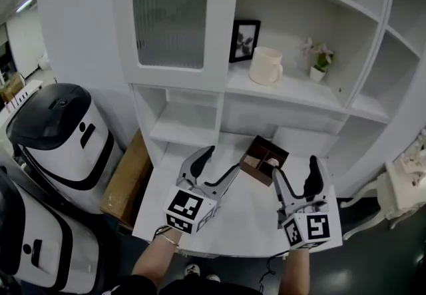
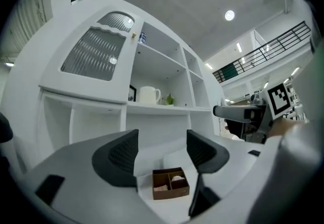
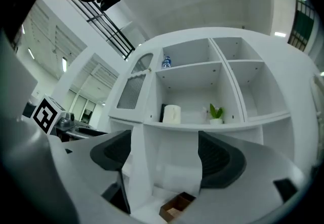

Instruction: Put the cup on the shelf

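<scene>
Cup (image 1: 265, 65): cream, upright on mid shelf (image 1: 293, 90), far side; betw. black picture frame (image 1: 244, 40) on its left and small potted plant (image 1: 319, 60) on its right; handle faces right.
Brown box (image 1: 263, 160): divided into compartments, sits on white counter (image 1: 226, 217) below the shelf.
Left gripper (image 1: 221, 160): jaws apart, nothing betw. them; over counter, just left of box.
Right gripper (image 1: 295, 168): jaws apart, empty; near right of box.
Cabinet door (image 1: 170, 17): ribbed glass, left of cup.
</scene>
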`<state>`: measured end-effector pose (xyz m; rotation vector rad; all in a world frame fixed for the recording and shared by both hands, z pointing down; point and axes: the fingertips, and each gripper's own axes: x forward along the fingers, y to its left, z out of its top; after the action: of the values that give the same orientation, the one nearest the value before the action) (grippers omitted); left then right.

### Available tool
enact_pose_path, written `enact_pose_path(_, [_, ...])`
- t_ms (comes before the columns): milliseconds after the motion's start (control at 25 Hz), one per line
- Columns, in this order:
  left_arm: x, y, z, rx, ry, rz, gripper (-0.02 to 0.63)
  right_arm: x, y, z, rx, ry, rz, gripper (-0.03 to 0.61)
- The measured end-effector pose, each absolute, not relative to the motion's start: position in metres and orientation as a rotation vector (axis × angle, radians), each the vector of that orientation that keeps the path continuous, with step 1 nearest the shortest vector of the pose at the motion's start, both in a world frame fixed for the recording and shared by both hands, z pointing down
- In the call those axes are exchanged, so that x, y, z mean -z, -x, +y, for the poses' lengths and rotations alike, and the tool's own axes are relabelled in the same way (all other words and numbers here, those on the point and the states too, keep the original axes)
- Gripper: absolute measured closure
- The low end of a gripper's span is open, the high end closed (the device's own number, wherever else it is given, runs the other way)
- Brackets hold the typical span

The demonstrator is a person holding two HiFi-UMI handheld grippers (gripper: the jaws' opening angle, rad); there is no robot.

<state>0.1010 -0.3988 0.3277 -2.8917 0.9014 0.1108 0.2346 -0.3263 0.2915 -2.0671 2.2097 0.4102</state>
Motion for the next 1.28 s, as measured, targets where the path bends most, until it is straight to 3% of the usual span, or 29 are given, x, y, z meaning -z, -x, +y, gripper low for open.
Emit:
enact_pose_path(600, [-0.503, -0.053, -0.295, 0.108, 3.089, 0.972, 0.333, -0.469, -0.192, -0.27, -0.065, 2.217, 2.356, 0.225])
enact_pose_path(840, [-0.496, -0.049, -0.298, 0.064, 3.072, 1.006, 0.333, -0.487, -0.184, -0.263, -0.039, 2.236, 2.413, 0.228])
enact_pose_path(920, [-0.486, -0.047, -0.302, 0.034, 3.063, 1.016, 0.363, -0.481, -0.184, -0.263, -0.074, 2.249, 2.408, 0.28])
enact_pose_path(1120, [-0.471, -0.043, -0.305, -0.077, 3.04, 1.09, 0.593, -0.468, -0.18, -0.262, -0.123, 2.219, 2.394, 0.535])
enact_pose_path(1160, [-0.471, -0.043, -0.305, -0.084, 3.035, 1.098, 0.611, -0.467, -0.177, -0.262, -0.118, 2.191, 2.408, 0.563])
enact_pose_path(1280, [-0.473, -0.045, -0.305, -0.069, 3.025, 1.097, 0.612, -0.466, -0.168, -0.262, -0.126, 2.125, 2.458, 0.568])
